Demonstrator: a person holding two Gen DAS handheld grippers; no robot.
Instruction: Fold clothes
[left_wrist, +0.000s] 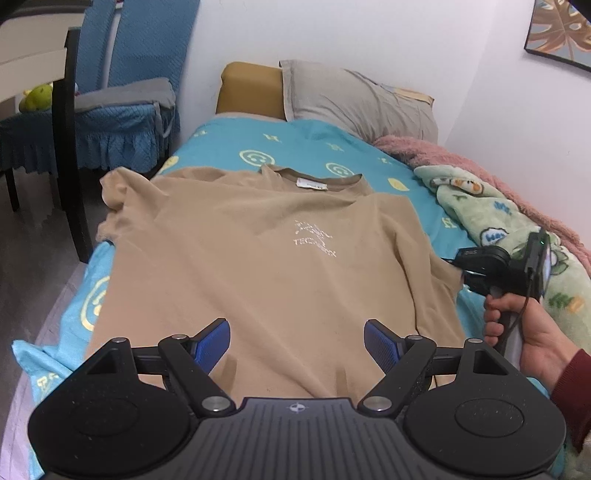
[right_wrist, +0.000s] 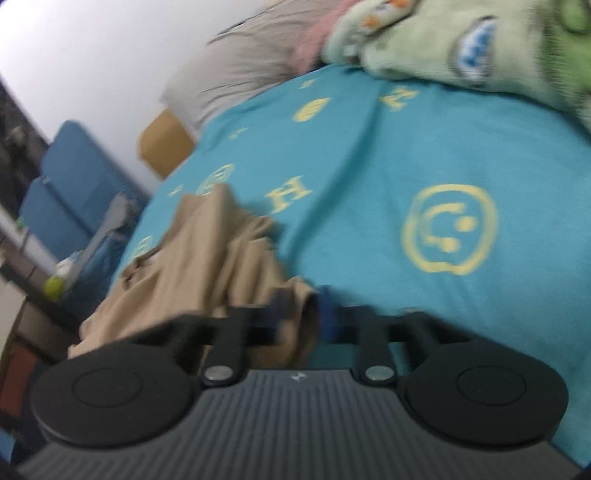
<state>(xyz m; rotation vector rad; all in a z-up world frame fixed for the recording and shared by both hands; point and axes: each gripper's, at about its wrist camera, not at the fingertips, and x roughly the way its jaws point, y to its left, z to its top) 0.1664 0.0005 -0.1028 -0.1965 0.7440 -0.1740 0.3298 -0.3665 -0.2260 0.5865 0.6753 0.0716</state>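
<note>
Shirt (left_wrist: 266, 258) lies spread flat on my blue bedsheet (left_wrist: 295, 147). My left tongs (left_wrist: 297, 345) hover over the shirt's near hem, spread wide, grasping nothing. My right tongs (right_wrist: 319, 314) are clenched on the shirt's sleeve at its right edge. Beyond the shirt's collar sits a grey pillow (left_wrist: 354, 99).

We see even, soft indoor light in both views, with no glare and only faint shadows in the folds of the tan shirt (left_wrist: 266, 266). Our left wrist view is sharp, though the fisheye bends the wall and bed (left_wrist: 236, 144) edges. Our right wrist view is smeared by motion blur; the smiley sheet (right_wrist: 448, 229) and the claw (right_wrist: 314, 317) look soft.
</note>
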